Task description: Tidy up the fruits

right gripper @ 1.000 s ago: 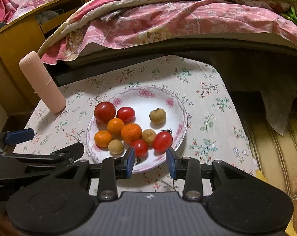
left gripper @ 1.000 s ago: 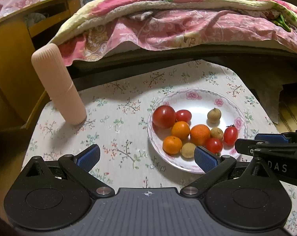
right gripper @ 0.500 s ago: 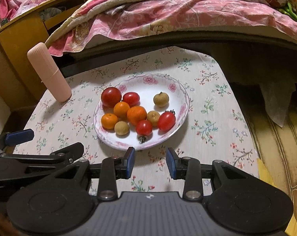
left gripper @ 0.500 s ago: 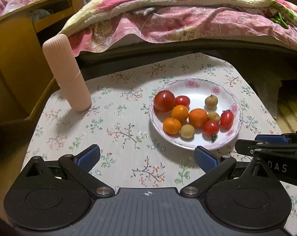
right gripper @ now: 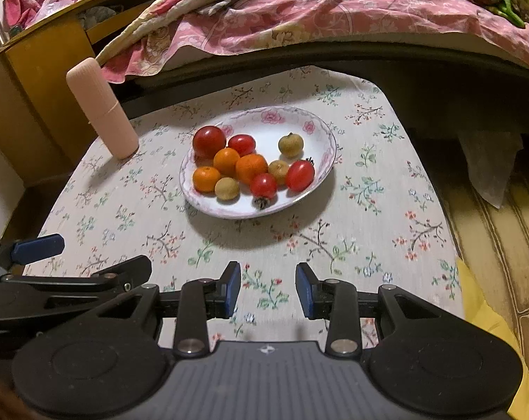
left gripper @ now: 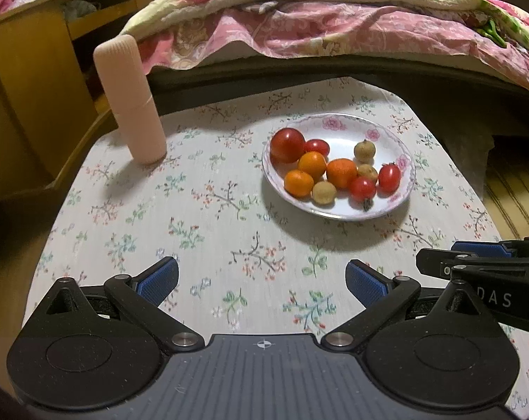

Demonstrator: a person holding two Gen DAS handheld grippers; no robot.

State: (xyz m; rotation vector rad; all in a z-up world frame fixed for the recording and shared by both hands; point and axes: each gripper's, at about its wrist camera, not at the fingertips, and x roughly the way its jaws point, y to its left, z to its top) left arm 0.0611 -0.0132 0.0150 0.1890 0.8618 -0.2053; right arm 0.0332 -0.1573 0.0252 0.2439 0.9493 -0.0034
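A white flower-rimmed plate (left gripper: 376, 127) (right gripper: 320, 129) sits on the floral tablecloth and holds several fruits: red tomatoes (left gripper: 287, 144) (right gripper: 209, 140), orange mandarins (left gripper: 341, 172) (right gripper: 251, 168) and small tan longans (left gripper: 364, 150) (right gripper: 290, 145). My left gripper (left gripper: 262, 281) hangs open over the cloth, well short of the plate, with nothing between its fingers. Near the front edge, my right gripper (right gripper: 267, 288) is open with a narrower gap, also empty. Each gripper shows at the edge of the other's view.
A tall pink ribbed cylinder (left gripper: 129, 99) (right gripper: 101, 108) stands upright at the table's back left. A wooden cabinet (left gripper: 29, 80) is left of it. A bed with a pink floral quilt (left gripper: 334, 24) runs behind the table. Wooden floor (right gripper: 502, 217) lies to the right.
Both grippers have drawn back from the plate, which now sits farther off and higher in both views. Their openings look unchanged, and the fruits have not moved.
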